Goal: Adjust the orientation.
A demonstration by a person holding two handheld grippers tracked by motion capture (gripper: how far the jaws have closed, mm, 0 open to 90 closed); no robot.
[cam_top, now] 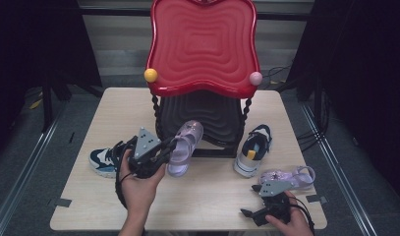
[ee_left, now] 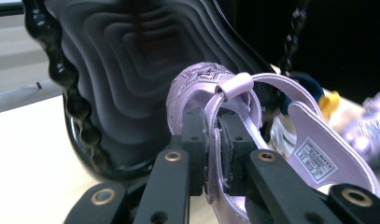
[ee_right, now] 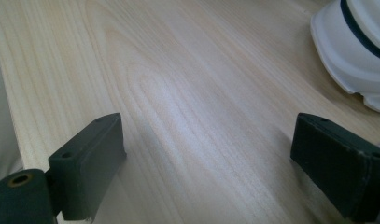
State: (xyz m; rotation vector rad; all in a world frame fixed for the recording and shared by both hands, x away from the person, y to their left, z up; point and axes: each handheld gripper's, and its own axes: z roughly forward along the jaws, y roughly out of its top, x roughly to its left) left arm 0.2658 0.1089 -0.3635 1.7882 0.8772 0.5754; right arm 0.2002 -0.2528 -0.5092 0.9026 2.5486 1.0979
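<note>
Biggest in the high view is the red wavy-ribbed rack (cam_top: 203, 46) at top centre, its black lower tier (cam_top: 207, 115) on twisted posts, standing on the pale wood counter (cam_top: 202, 196). Below it, just left of centre, your left tool (cam_top: 170, 147) is clamped on the lilac sandal (cam_top: 185, 147). In the left gripper view its 2 pads pinch the sandal's side strap, and you can see a glittery star band over the toe (ee_left: 204, 74), a loop on the strap and a white label on the insole (ee_left: 313, 158). The sandal's toe points up toward the black tier; whether its sole touches the counter is hard to tell.

A white-and-navy sneaker (cam_top: 254, 147) lies right of centre; another sneaker (cam_top: 103, 161) at the left is half hidden by your left tool.

At lower right, your right tool (cam_top: 251, 209) has its jaws spread wide with nothing between them, beside the second lilac sandal (cam_top: 298, 174), partly covered by its grey plate.
</note>
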